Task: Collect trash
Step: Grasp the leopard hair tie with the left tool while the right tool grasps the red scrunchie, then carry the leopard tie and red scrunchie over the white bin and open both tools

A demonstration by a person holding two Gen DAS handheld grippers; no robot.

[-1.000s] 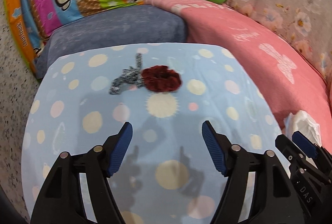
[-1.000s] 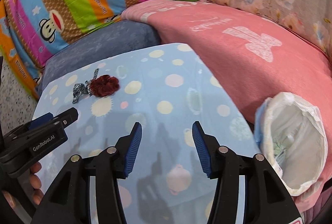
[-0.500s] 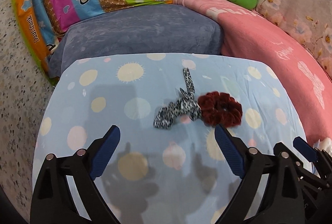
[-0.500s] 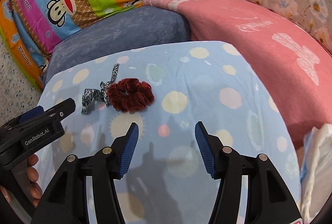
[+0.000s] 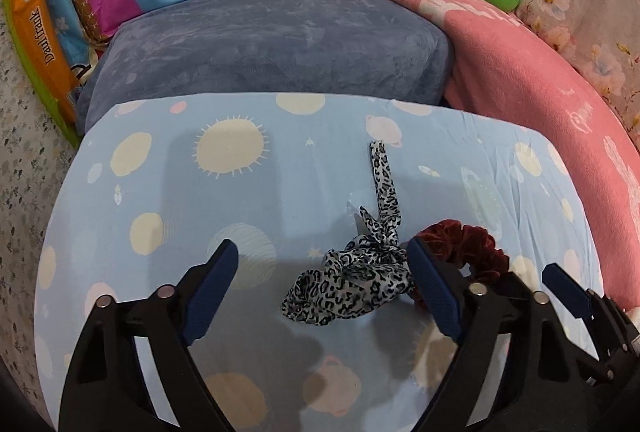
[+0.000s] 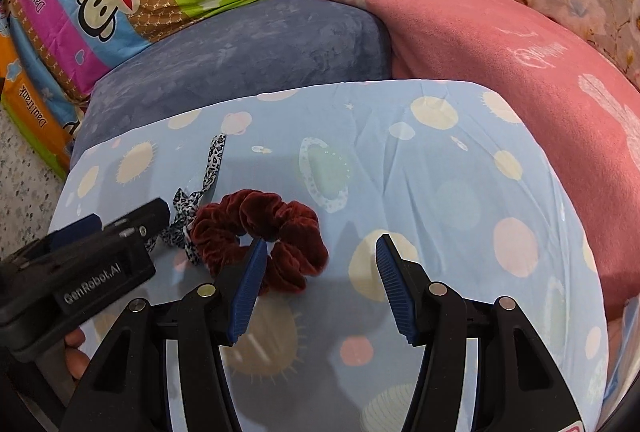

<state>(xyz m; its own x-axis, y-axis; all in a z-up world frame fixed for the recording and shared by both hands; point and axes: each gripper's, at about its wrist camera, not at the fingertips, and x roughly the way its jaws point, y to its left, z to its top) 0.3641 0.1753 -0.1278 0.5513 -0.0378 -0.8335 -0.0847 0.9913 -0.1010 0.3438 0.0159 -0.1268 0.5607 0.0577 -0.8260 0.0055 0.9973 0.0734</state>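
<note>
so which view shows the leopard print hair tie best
The left wrist view. There the leopard print hair tie lies whole between the open jaws of the left gripper, its long tail stretching away on the blue sheet. In the right wrist view only its tail and part of its knot show; the left gripper covers the rest.

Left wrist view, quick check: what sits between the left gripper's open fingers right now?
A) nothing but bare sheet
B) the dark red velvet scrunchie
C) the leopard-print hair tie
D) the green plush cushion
C: the leopard-print hair tie lies between the open fingers of the left gripper, pads not pressing it, while the dark red velvet scrunchie lies just beyond the right-hand finger.
</note>
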